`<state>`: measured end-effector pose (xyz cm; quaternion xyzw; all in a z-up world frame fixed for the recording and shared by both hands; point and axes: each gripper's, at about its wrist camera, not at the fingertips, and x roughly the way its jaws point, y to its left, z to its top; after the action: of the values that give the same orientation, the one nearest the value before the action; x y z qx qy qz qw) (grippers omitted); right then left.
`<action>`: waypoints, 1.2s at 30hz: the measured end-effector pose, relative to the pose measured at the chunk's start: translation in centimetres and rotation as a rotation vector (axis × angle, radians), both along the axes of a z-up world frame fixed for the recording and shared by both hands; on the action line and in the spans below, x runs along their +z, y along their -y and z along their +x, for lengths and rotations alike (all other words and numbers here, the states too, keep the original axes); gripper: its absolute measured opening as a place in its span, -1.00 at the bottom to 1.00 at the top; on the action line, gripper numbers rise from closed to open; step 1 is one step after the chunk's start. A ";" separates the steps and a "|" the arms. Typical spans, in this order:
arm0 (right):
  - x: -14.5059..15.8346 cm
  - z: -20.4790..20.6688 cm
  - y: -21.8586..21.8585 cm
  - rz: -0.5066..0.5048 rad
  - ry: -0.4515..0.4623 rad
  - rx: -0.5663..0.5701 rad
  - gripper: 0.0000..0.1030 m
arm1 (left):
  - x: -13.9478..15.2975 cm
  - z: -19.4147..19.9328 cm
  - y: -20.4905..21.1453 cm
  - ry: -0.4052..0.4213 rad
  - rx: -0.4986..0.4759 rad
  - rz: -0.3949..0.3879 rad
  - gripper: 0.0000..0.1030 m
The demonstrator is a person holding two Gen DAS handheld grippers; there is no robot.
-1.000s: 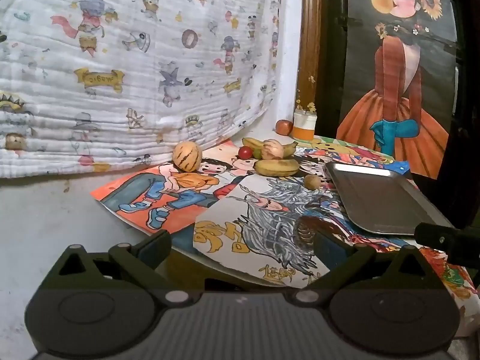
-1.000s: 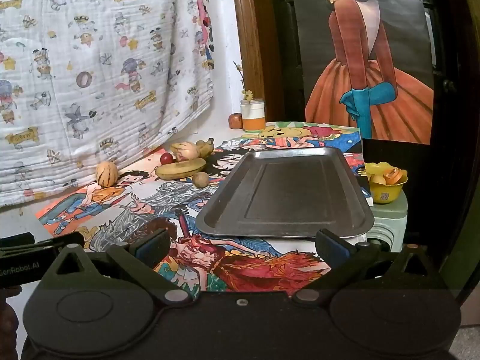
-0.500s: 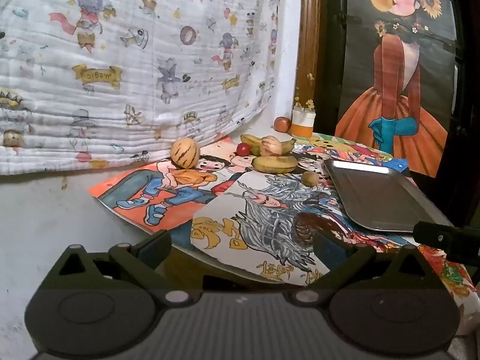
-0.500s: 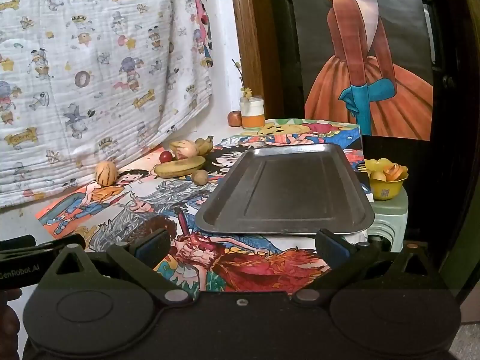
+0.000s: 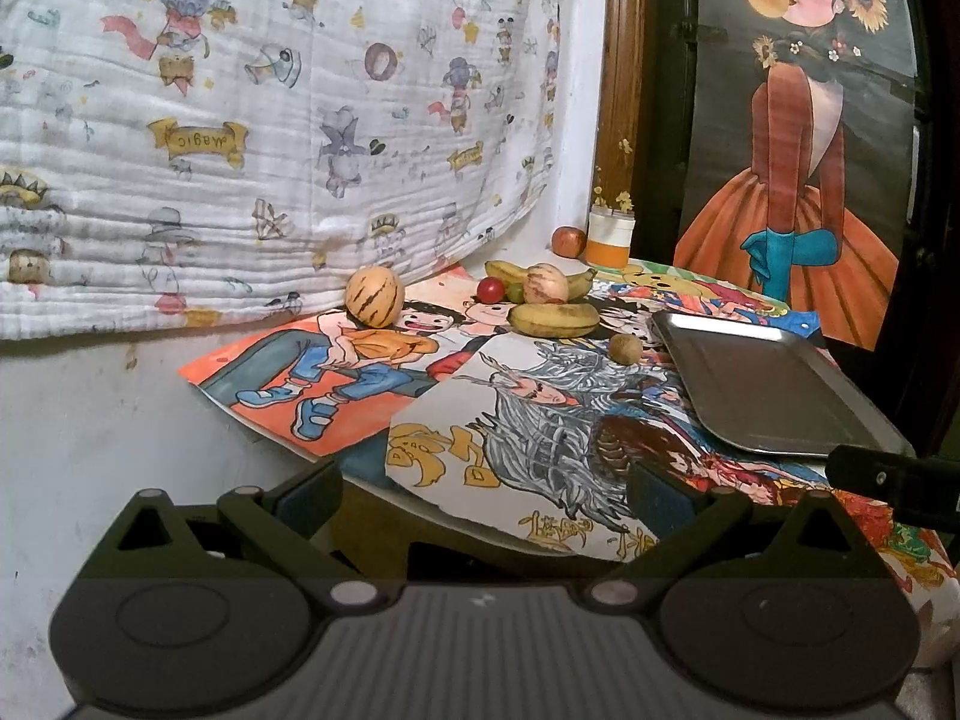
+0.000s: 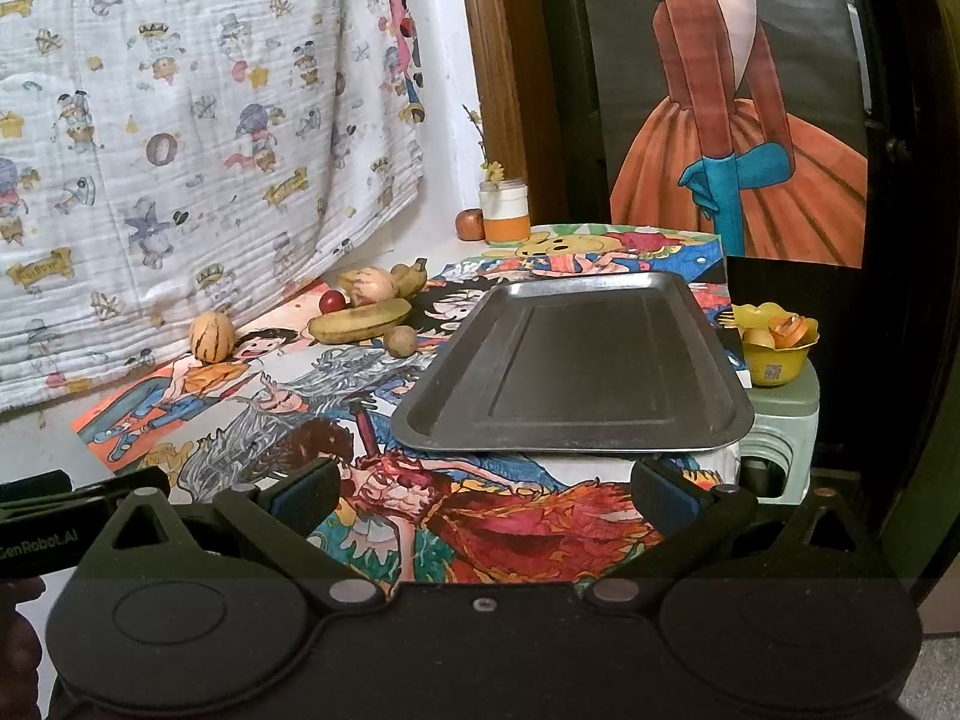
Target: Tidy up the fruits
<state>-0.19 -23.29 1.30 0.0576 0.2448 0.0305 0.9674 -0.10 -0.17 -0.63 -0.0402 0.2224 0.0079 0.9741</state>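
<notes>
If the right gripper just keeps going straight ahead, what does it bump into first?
Probably the near rim of the metal tray, which sits straight ahead of the open right gripper. Nothing else shows in between, though depth is hard to judge.

**Fruit clustered at mid-frame, metal tray bare**

In the left wrist view a striped yellow melon (image 5: 374,297) stands left of centre, apart from the rest. Right of it, a yellow banana (image 5: 554,320) lies flat in front of a pale streaked fruit (image 5: 545,284), a small red fruit (image 5: 492,288) and a second banana (image 5: 505,270). A small brown fruit (image 5: 626,348) sits just beside the grey tray (image 5: 762,384), centre right, which holds nothing.
</notes>
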 end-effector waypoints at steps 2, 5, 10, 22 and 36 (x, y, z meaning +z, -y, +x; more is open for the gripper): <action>0.0 0.0 0.0 0.000 0.000 0.000 0.99 | 0.0 0.0 0.0 0.000 0.000 0.000 1.00; 0.0 0.0 0.0 0.000 0.000 0.000 0.99 | 0.0 0.0 0.0 -0.001 0.001 0.001 0.99; -0.2 0.0 -0.1 0.002 -0.005 -0.001 0.99 | -0.1 -0.1 0.1 -0.003 0.000 0.001 0.99; -0.3 0.0 -0.1 0.002 -0.006 -0.001 0.99 | -0.2 -0.1 0.0 -0.003 0.000 0.001 0.99; -0.3 0.1 -0.1 0.005 -0.009 -0.002 0.99 | -0.3 -0.2 0.1 -0.006 0.003 0.001 1.00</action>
<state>-0.09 -23.23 0.96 0.0606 0.2487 0.0297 0.9662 -0.26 -0.24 -0.93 -0.0401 0.2250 0.0094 0.9735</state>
